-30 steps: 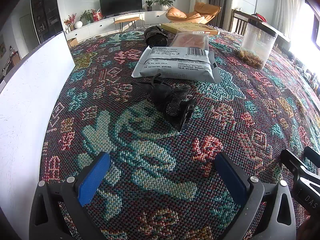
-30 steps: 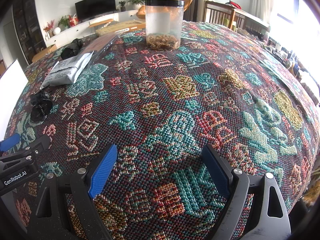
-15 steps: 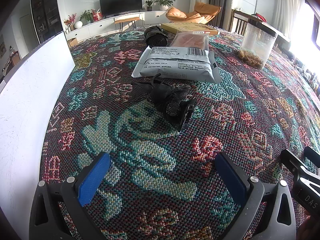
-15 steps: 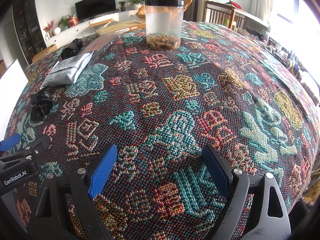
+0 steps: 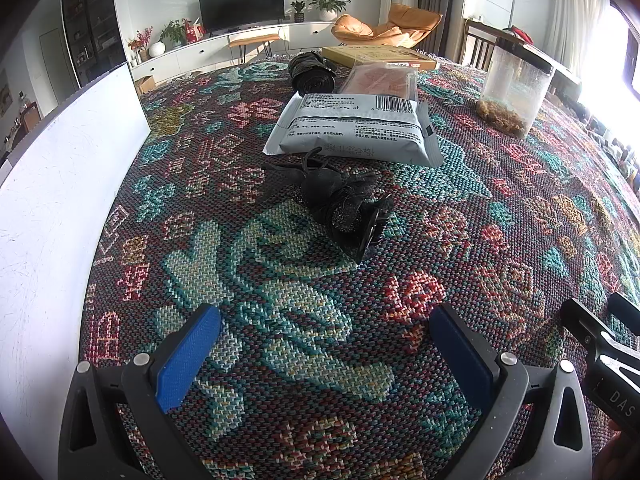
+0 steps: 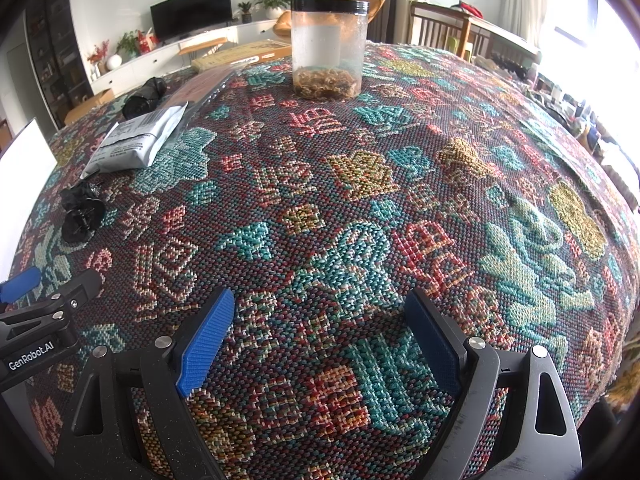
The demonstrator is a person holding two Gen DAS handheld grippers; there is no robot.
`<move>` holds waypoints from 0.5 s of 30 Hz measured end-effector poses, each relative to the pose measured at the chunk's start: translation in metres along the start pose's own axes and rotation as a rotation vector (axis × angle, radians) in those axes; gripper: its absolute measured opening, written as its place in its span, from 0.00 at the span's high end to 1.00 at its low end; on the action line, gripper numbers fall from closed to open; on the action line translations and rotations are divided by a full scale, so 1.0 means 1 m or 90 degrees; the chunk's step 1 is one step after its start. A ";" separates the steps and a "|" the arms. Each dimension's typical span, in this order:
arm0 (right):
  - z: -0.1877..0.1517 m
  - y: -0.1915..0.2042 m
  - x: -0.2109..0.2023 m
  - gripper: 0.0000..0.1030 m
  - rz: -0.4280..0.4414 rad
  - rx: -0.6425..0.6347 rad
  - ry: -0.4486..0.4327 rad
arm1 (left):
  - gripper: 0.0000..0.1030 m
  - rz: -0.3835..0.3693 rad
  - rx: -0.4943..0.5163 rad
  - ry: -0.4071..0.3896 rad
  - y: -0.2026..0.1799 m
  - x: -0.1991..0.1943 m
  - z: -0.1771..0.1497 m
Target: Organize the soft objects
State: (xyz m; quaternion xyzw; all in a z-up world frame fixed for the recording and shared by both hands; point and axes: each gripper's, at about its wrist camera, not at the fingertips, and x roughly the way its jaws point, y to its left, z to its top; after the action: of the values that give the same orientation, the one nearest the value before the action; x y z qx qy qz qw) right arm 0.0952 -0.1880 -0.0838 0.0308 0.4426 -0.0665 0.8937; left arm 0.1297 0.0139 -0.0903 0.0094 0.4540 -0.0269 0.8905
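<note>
A crumpled black soft bundle (image 5: 340,204) lies on the patterned tablecloth (image 5: 280,300), a little ahead of my left gripper (image 5: 324,336), which stands open with nothing between its blue pads. Behind the bundle sits a grey printed pouch (image 5: 352,128), then a clear pack of reddish contents (image 5: 380,80) and a black roll (image 5: 312,72). My right gripper (image 6: 320,320) is open over bare cloth; the bundle (image 6: 82,212) and the pouch (image 6: 136,140) lie far to its left. A clear jar with a black lid (image 6: 328,48) stands ahead of it.
A white board (image 5: 60,200) stands along the table's left edge. A flat cardboard box (image 5: 380,56) lies at the far end. The jar (image 5: 516,92) holds brown dried bits. Chairs and a wooden table stand beyond the right side.
</note>
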 end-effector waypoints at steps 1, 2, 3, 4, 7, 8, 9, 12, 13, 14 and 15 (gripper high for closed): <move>0.000 0.000 0.000 0.13 0.000 0.000 0.000 | 0.00 0.000 0.000 0.000 0.000 0.000 0.000; 0.000 0.000 0.000 0.13 0.000 0.000 0.000 | 0.00 0.000 0.000 0.000 0.000 0.000 0.000; 0.000 0.000 0.000 0.13 0.000 0.000 0.000 | 0.00 0.000 0.000 0.000 0.000 0.000 0.000; 0.000 0.000 0.000 0.13 0.000 0.000 0.000 | 0.00 0.000 0.000 0.000 0.001 -0.001 0.000; 0.000 0.000 0.000 0.13 0.000 0.000 0.000 | 0.00 0.000 0.000 0.000 0.000 0.000 0.000; 0.000 0.000 0.000 0.13 0.000 0.000 0.000 | 0.00 0.000 0.000 0.000 0.000 0.000 0.000; 0.000 0.000 0.000 0.13 0.000 0.000 0.000 | 0.00 0.000 0.000 0.000 0.000 0.000 0.000; 0.000 0.000 0.000 0.13 0.000 0.000 0.000 | 0.00 0.000 0.000 0.000 -0.001 0.001 0.000; 0.000 0.000 0.000 0.13 0.000 0.000 0.000 | 0.00 0.000 0.000 0.000 -0.001 0.000 0.000; 0.000 0.000 0.000 0.13 0.000 0.000 0.000 | 0.00 0.000 0.000 0.000 0.000 0.000 0.000; 0.000 0.000 0.000 0.13 0.000 0.000 0.000 | 0.00 0.000 0.000 0.000 -0.001 0.001 0.000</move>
State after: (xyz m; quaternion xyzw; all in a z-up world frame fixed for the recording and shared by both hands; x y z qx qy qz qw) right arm 0.0950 -0.1879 -0.0837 0.0308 0.4425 -0.0667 0.8937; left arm 0.1305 0.0125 -0.0907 0.0095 0.4541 -0.0270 0.8905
